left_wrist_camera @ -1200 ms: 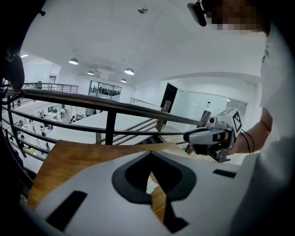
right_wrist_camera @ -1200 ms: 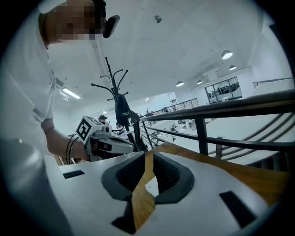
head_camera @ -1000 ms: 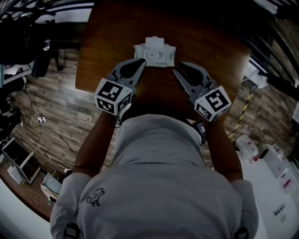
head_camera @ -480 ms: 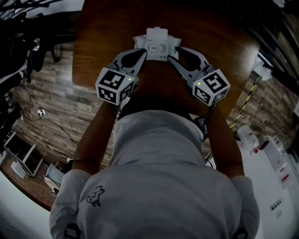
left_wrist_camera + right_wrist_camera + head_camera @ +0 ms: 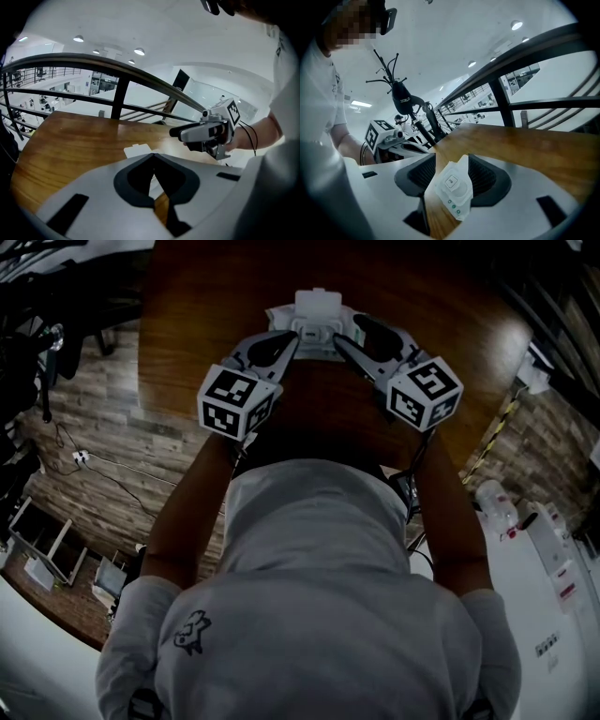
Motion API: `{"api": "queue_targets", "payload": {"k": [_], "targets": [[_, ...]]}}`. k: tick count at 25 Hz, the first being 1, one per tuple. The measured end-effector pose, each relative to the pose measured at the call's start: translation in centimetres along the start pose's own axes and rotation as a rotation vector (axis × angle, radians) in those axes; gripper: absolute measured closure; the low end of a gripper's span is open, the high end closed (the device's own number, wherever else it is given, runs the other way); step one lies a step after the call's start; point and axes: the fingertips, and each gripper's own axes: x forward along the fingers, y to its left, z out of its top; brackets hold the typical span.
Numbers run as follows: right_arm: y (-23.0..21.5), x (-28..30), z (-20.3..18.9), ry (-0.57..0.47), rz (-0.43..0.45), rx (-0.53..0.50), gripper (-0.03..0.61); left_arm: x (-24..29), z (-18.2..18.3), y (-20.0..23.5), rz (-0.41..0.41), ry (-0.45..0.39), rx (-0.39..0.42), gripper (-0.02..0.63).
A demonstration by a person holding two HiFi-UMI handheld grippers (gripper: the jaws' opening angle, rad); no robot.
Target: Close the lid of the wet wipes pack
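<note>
Upper centre of the head view: the left forearm [image 5: 192, 498] and right forearm [image 5: 452, 512] reach forward and converge. The left gripper [image 5: 289, 341] has its jaw tips together. The right gripper [image 5: 348, 329] has its jaws opening, with the wet wipes pack [image 5: 454, 187] showing in their gap.

The table [image 5: 225, 296] is wood with a smooth, glossy varnish that shows the grain and bright reflections. The wet wipes pack [image 5: 453, 187] is white, slightly crinkled plastic film; its lid [image 5: 317, 304] is smooth rigid white plastic. The left gripper [image 5: 153, 154] has a matt grey plastic body with smooth black pads [image 5: 138, 180]. The right gripper [image 5: 452, 154], its jaws opening with the pack between them, has the same matt grey plastic and finely ribbed black pads [image 5: 422, 176]. The railing [image 5: 119, 98] is dark, smooth metal. The shirt [image 5: 319, 596] is matt grey cloth. The floor [image 5: 141, 446] is matt, wood-grained planking.
</note>
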Motion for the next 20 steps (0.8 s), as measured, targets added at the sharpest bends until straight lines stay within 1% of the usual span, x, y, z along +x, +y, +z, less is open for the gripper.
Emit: {"api": "queue_targets", "payload": {"k": [5,9,20], "targets": [[-1.5,1.3,-0.8,0.044,0.003,0.018,0.368,0.8,-1.1,0.8,0.004,0.036,-0.019,0.607],[-2.9,2.3,-1.7,0.106,-0.002,0.034,0.362,1.6,-2.0,1.8,0.017,0.064,-0.041,0.607],[-4.9,4.7,-3.4,0.234,0.041,0.065,0.353,2.7,-3.0,2.7,0.019,0.109,-0.059,0.607]]}}
